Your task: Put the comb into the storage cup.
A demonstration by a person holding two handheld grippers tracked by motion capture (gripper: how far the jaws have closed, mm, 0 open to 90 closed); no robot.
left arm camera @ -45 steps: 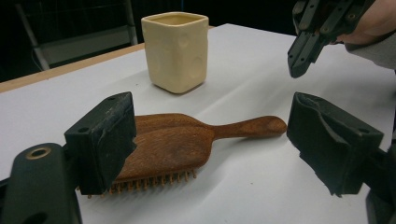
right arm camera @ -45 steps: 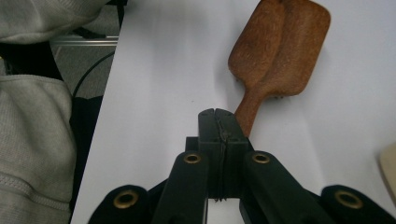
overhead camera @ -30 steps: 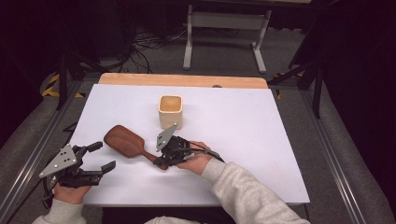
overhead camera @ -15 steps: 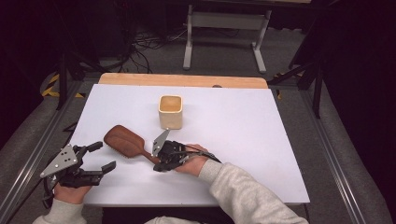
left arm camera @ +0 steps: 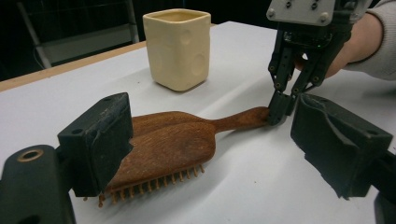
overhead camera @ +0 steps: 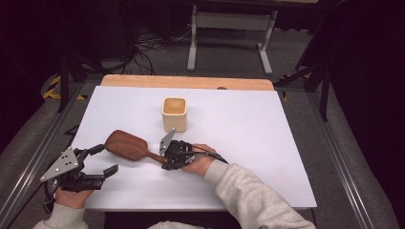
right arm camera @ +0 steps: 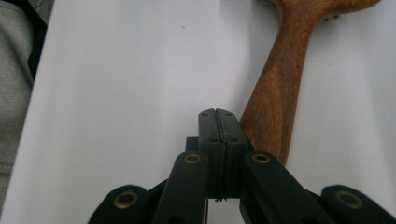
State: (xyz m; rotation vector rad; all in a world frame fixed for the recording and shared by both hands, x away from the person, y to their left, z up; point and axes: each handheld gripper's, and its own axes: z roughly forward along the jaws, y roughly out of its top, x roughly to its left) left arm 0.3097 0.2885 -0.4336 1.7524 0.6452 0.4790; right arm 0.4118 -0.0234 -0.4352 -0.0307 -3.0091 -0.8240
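Note:
A brown wooden hairbrush [overhead camera: 126, 147] lies bristles down on the white table [overhead camera: 248, 143], handle pointing right. My right gripper [overhead camera: 166, 162] is shut with nothing between its jaws. In the right gripper view its closed tips [right arm camera: 218, 117] rest on the table just left of the brush handle [right arm camera: 280, 84]. From the left gripper view those tips [left arm camera: 279, 112] touch the handle's end. My left gripper [overhead camera: 107, 158] is open near the front left edge, its jaws standing either side of the brush head [left arm camera: 173, 140] but short of it.
A cream square cup [overhead camera: 174, 113] stands upright behind the brush, near the table's middle; it also shows in the left gripper view [left arm camera: 177, 49]. A wooden strip [overhead camera: 186, 82] runs along the far edge. A metal rail [overhead camera: 339, 157] borders the right side.
My right gripper has edged slightly left toward the handle's end and tilted a little. The brush and my left gripper have hardly moved.

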